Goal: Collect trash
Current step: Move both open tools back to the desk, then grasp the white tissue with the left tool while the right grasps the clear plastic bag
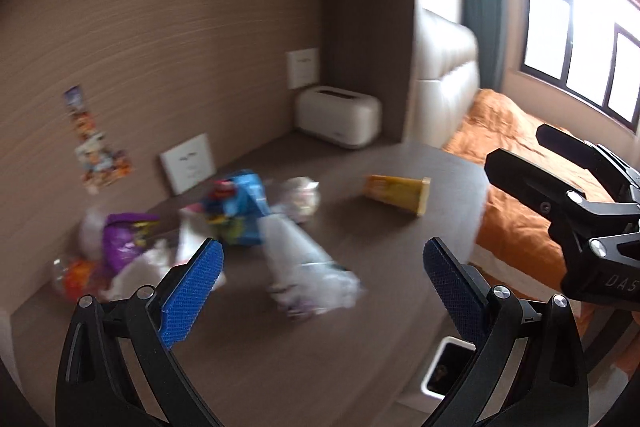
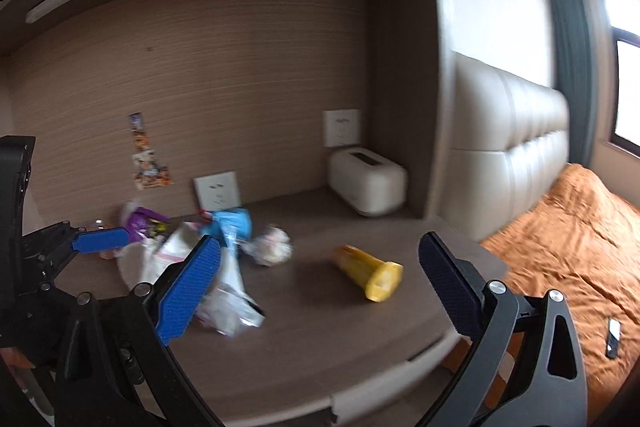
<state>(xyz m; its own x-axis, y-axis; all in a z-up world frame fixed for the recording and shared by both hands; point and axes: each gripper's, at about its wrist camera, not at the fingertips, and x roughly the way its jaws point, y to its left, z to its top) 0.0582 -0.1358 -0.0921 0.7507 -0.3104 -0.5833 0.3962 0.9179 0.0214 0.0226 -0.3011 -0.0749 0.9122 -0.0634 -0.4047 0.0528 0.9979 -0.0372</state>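
Both grippers, left [image 1: 322, 269] and right [image 2: 320, 267], hover spread apart and empty above the desk [image 1: 360, 347], so collecting looks unstarted: white bag [image 1: 304, 267], wrappers [image 1: 236, 207] and yellow tube [image 1: 396, 193] lie beyond, a white bin [image 1: 444, 367] below the edge.

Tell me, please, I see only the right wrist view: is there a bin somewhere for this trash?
Observer: Yes, a white bin stands on the floor, below the near edge of the desk.
Operator: Does the left gripper hide any trash from me?
Observer: Mostly, yes. What looks like an orange wrapper lies at the left end of the pile.
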